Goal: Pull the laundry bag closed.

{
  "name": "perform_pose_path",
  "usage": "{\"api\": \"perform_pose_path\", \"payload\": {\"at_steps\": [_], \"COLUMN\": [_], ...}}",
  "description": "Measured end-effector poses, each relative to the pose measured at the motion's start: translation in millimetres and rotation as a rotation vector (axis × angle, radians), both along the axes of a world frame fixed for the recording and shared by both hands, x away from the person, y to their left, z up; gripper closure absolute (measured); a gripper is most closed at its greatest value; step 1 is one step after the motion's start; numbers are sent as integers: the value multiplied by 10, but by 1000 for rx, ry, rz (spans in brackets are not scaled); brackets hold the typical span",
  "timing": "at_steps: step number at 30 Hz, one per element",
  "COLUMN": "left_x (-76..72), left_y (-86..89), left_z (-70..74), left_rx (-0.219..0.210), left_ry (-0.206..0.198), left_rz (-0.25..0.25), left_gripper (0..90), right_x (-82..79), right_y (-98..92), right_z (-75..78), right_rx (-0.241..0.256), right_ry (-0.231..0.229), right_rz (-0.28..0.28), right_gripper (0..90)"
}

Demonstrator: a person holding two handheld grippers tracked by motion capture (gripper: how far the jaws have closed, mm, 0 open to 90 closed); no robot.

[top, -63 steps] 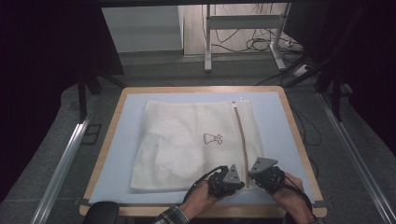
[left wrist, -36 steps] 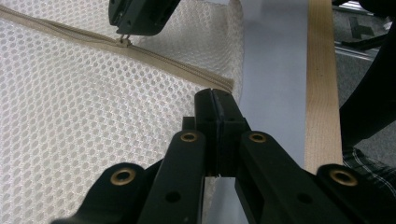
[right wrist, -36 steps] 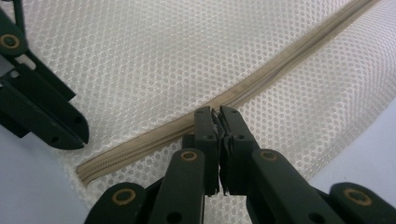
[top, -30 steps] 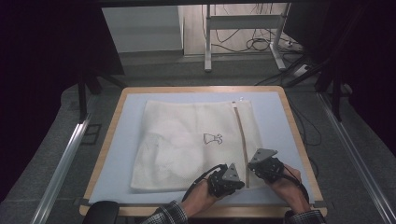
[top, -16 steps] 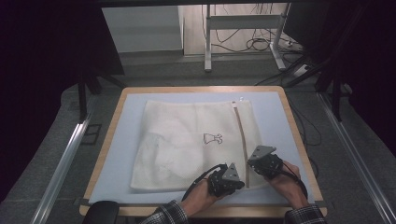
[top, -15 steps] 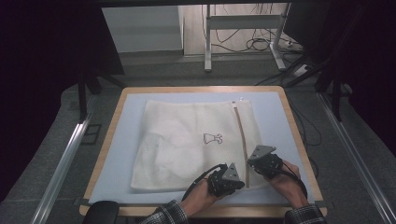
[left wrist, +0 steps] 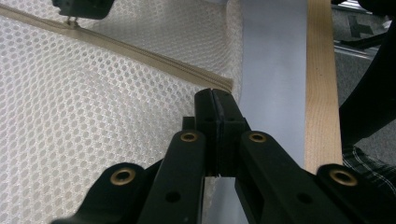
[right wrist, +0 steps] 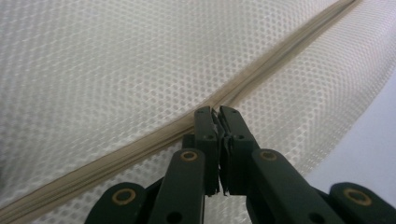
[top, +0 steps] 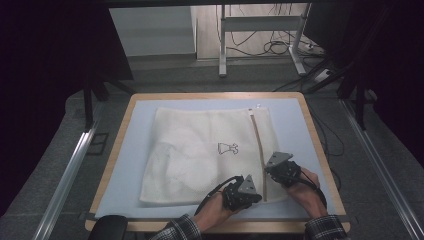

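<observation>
High view: white mesh bag (top: pixel 210 152) lies flat on the pale blue mat (top: pixel 130 165) of a wood-rimmed table (top: pixel 320 150), beige zipper (top: pixel 258 150) running down its right side. Both grippers sit at the bag's near right corner — left gripper (top: pixel 252 196) just left of the zipper's near end, right gripper (top: pixel 272 169) on the zipper a little farther up.

Left gripper view: jaws clenched, tips at the zipper's end (left wrist: pixel 219 83) where mesh meets mat; can't tell what's pinched. Right gripper (left wrist: pixel 74 18) touches the zipper farther along.

Right gripper view: right gripper (right wrist: pixel 216 112) jaws pressed together on the zipper (right wrist: pixel 140 147) — a small piece sits between the tips, likely the pull.
</observation>
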State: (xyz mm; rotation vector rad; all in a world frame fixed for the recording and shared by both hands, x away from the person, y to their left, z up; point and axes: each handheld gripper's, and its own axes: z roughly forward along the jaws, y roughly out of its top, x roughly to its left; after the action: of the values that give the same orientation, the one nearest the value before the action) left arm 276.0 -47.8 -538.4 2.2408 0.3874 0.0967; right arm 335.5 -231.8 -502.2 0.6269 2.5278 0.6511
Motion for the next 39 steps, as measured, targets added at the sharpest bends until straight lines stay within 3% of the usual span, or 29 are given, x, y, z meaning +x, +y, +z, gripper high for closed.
{"api": "perform_pose_path", "payload": {"at_steps": [22, 39], "left_x": [-3, -12], "left_y": [0, -5], "left_z": [2, -1], "left_rx": [5, 1], "left_ry": [-8, -13], "left_rz": [-2, 0], "left_gripper": [900, 900], "right_x": [179, 289], "right_y": [28, 59], "right_z": [-2, -6], "right_rx": [-11, -46], "right_ry": [3, -39], "right_rz": [-4, -21], "right_gripper": [857, 861]}}
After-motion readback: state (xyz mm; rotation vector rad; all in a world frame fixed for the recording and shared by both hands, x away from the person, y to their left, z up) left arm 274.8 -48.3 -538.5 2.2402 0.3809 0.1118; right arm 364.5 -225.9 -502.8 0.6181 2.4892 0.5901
